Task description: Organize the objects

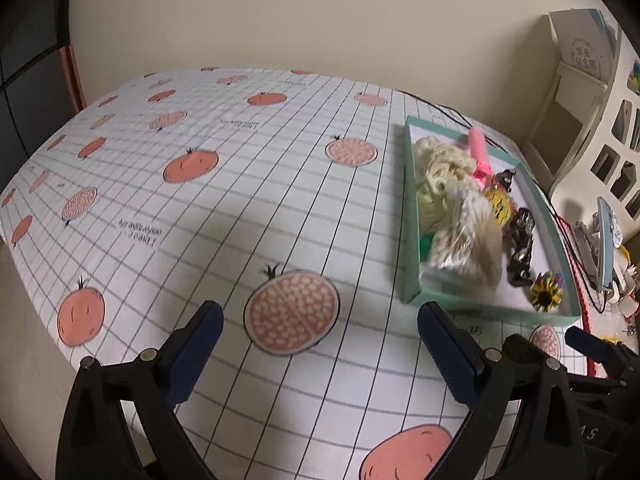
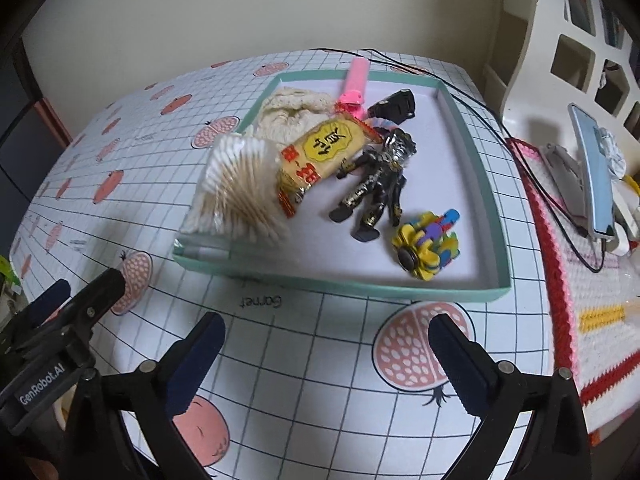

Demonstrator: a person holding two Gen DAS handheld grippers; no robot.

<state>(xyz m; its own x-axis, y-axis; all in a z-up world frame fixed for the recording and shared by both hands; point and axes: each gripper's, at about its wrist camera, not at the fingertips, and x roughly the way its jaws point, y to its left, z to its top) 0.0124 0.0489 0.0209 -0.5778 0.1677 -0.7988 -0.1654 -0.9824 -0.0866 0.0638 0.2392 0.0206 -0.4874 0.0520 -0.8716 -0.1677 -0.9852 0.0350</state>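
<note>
Nearest, the right gripper (image 2: 326, 354) hovers above the grid-patterned table (image 2: 304, 392), its fingers spread wide and empty; straight ahead lies the shallow teal cardboard tray (image 2: 360, 286), with the black-and-gold toy figure (image 2: 378, 176) inside, its long axis running away and rightward; the left gripper (image 1: 320, 344), equally agape and empty, sees that tray off to its right, so the right is likely better placed.
</note>
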